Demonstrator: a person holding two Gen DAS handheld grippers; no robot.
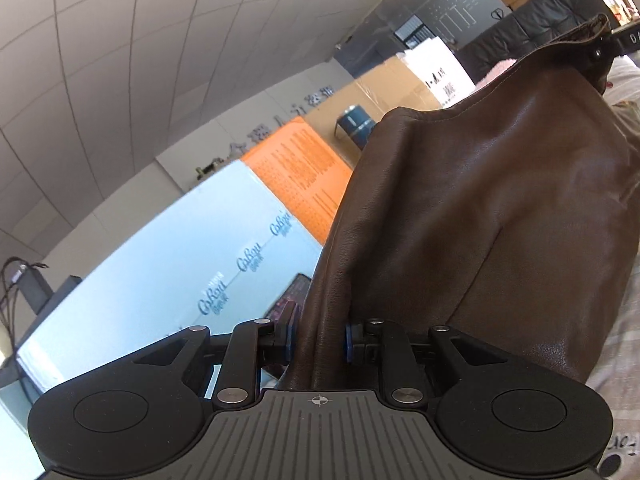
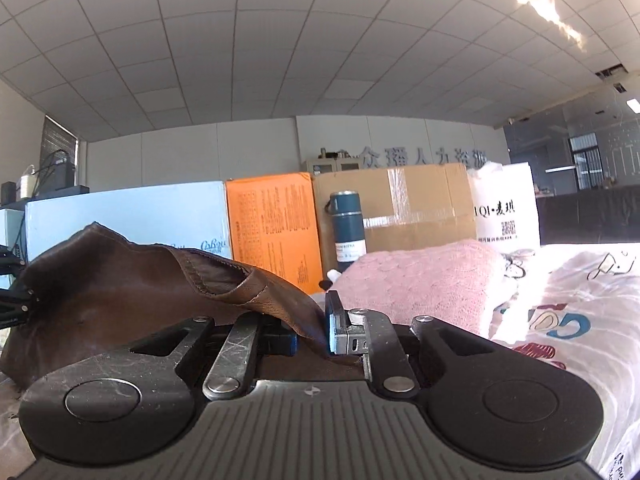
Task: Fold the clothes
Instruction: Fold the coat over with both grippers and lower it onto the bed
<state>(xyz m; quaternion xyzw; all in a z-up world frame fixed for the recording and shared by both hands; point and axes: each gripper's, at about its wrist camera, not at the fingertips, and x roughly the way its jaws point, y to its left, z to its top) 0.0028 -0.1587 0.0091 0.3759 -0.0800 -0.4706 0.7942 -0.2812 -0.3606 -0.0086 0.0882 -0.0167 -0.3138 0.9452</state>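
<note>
A brown leather garment (image 1: 480, 208) stretches between both grippers, lifted off the bed. My left gripper (image 1: 319, 340) is shut on a bunched edge of it. The other gripper shows small at the far top right of the left wrist view (image 1: 608, 46), holding the garment's far edge. In the right wrist view my right gripper (image 2: 314, 330) is shut on a seamed edge of the same brown garment (image 2: 120, 288), which sags to the left. The left gripper shows dimly at the left edge (image 2: 12, 292).
A folded pink knit (image 2: 424, 280) and white printed bedding (image 2: 568, 320) lie to the right. Behind stand a teal flask (image 2: 346, 228), a light blue box (image 2: 128, 220), an orange box (image 2: 272, 224), a cardboard box (image 2: 416, 204) and a white bag (image 2: 506, 208).
</note>
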